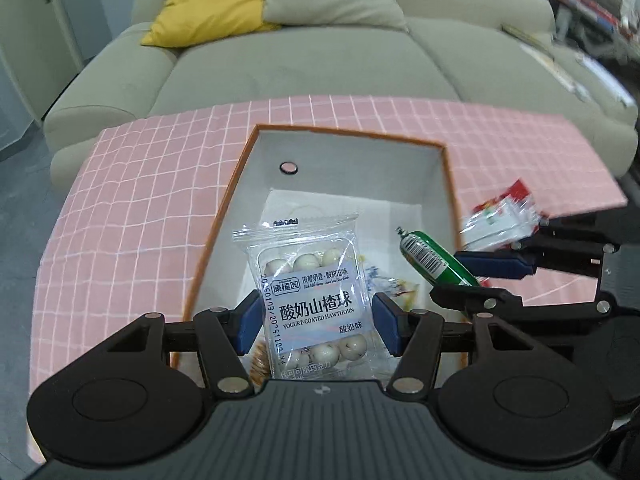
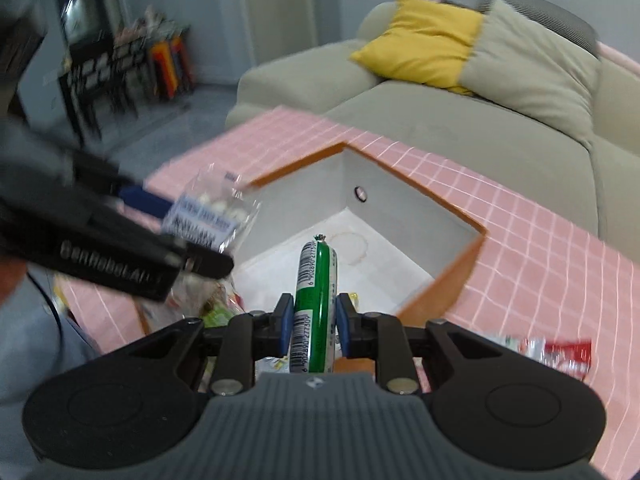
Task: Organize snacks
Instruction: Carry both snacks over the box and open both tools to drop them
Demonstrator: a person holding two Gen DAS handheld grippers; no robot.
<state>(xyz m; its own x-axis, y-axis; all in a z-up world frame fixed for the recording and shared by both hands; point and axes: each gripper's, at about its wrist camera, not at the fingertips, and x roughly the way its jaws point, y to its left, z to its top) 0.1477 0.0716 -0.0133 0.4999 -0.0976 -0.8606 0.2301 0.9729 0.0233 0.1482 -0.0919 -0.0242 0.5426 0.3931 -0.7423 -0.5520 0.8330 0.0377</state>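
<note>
A clear packet of yogurt-coated hawthorn balls (image 1: pixel 308 280) hangs upright over the orange-rimmed box (image 1: pixel 340 160), and my left gripper (image 1: pixel 318 322) is shut on its sides. In the right wrist view the same packet (image 2: pixel 216 208) shows blurred in the left gripper (image 2: pixel 188 228) at the box's (image 2: pixel 400 208) left edge. A green sausage stick with a barcode (image 2: pixel 316 276) points into the box, with my right gripper (image 2: pixel 314 320) shut on it. From the left wrist view, the stick (image 1: pixel 428 260) and right gripper (image 1: pixel 460 280) hover over the box's right side.
Several snack packs (image 1: pixel 392 288) lie on the box's white floor. Red-and-white packets (image 1: pixel 500 216) (image 2: pixel 560 354) rest on the pink checked tablecloth (image 1: pixel 140 200) right of the box. A grey-green sofa (image 1: pixel 300 60) with a yellow cushion (image 1: pixel 208 0) stands behind the table.
</note>
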